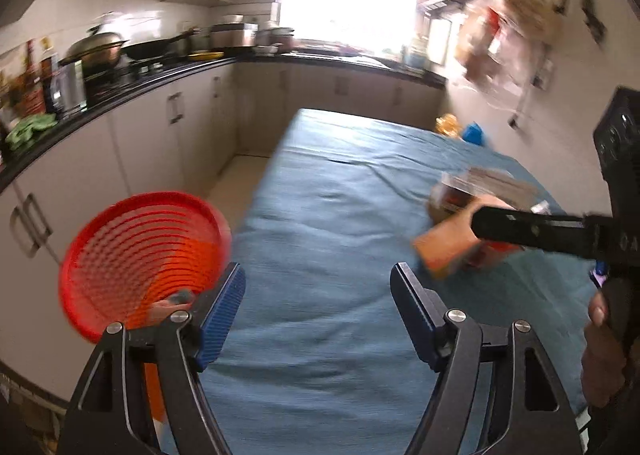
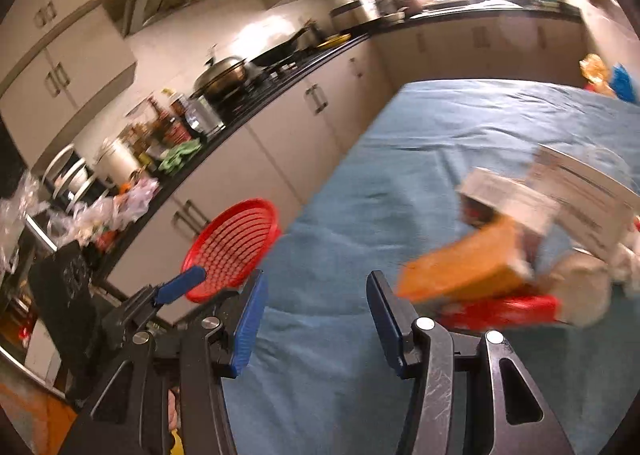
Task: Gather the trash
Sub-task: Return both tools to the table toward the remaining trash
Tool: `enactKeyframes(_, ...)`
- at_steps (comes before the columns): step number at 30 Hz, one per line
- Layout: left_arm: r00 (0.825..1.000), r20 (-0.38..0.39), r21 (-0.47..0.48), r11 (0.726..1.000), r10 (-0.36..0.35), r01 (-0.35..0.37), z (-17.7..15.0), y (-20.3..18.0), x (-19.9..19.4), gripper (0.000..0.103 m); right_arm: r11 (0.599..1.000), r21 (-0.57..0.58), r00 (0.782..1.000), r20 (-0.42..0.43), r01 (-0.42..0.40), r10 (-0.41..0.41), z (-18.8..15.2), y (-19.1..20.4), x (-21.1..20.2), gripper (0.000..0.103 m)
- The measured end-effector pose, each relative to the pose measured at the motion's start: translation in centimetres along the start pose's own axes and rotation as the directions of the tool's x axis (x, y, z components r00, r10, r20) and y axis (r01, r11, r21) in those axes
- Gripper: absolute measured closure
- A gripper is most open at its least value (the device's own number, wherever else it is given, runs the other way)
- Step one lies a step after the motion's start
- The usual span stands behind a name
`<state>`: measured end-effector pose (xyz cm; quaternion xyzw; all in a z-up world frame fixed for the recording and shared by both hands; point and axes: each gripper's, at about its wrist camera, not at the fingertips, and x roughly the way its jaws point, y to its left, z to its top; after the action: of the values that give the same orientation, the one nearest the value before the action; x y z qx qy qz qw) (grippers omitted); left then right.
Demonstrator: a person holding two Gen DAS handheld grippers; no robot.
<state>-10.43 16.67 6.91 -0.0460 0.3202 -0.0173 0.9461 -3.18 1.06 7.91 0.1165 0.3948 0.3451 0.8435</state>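
Left wrist view: left tool [image 1: 318,287] spread wide and empty, hovering above the blue-covered tabletop [image 1: 332,215]. Red bin [image 1: 140,259] at near left, just beside the tabletop edge and next to the left finger; something small and dim at its bottom, too blurred to name. Trash pile [image 1: 468,223] at right on the cloth: an orange box [image 1: 444,245], pale cartons behind it, all smeared by motion. Right tool [image 1: 528,229] reaching in from the right edge over that pile, seen side-on; whether spread or pinching cannot be told from here.

Right wrist view: right tool [image 2: 316,307] spread, nothing between the blue pads, pointing over the cloth [image 2: 400,159]. Orange box [image 2: 464,267] just to the right of the right finger, tilted, lying on a red item [image 2: 500,311]; white cartons [image 2: 560,191] and a crumpled pale wad [image 2: 580,287] behind and beside it. Bin [image 2: 234,249] well apart to the left, with the left tool's blue pad [image 2: 182,283] in front of it. Yellow and blue things [image 2: 608,77] at the far right corner, hard to identify.

Progress, judged from this: early. Pile looks whole and on the cloth, bin nearly empty. Left to do: pinch each piece, starting likely with the orange box, and carry it across to the bin.
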Motion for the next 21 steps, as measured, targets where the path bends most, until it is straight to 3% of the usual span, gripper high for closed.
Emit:
enactKeyframes(12,0.997,-0.064,0.149,0.987,-0.052,0.061,0.1,-8.8,2.2,0.027,0.991,0.132,0.994,0.095,0.037,-0.05,-0.5,-8.4,-6.2,0.047)
enactKeyframes(16,0.996,-0.076,0.168,0.984,-0.052,0.064,0.3,-10.0,2.7,0.027,0.984,0.156,0.987,0.125,0.084,-0.105,0.3,-10.8,-8.2,0.047)
enactKeyframes(21,0.996,-0.081,0.178,0.982,-0.048,0.062,0.4,-10.6,2.8,0.025,0.971,0.171,0.967,0.163,0.166,-0.194,1.2,-13.5,-10.7,0.038)
